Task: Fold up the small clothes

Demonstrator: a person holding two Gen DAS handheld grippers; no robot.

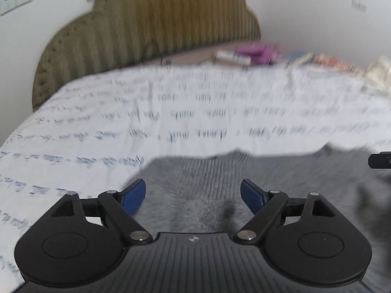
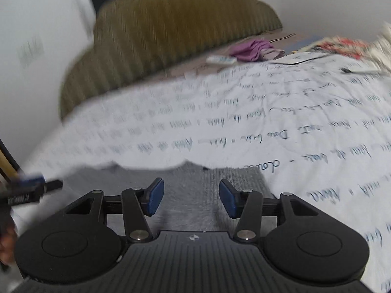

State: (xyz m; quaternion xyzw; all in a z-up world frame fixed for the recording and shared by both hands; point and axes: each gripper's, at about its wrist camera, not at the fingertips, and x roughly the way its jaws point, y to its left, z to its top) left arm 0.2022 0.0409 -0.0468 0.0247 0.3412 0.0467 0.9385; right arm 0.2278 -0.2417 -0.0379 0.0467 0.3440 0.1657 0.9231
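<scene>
A grey knit garment [image 1: 281, 171] lies flat on the white bedsheet printed with lines of handwriting [image 1: 171, 112]. My left gripper [image 1: 193, 191] hovers over the garment's left part, its blue pads [image 1: 134, 197] spread wide with only cloth below them. In the right wrist view the same grey garment [image 2: 246, 178] lies under my right gripper [image 2: 191, 190], whose blue pads [image 2: 155, 199] stand apart and press on nothing. The left gripper's tip [image 2: 34, 185] shows at that view's left edge. Both views are smeared by motion.
An olive ribbed headboard [image 1: 151, 24] rises behind the bed against a white wall. A purple cloth [image 2: 251, 48], a white remote-like object [image 2: 221, 60] and colourful items [image 2: 342, 44] lie at the bed's far side. A hand [image 2: 6, 244] shows at the lower left.
</scene>
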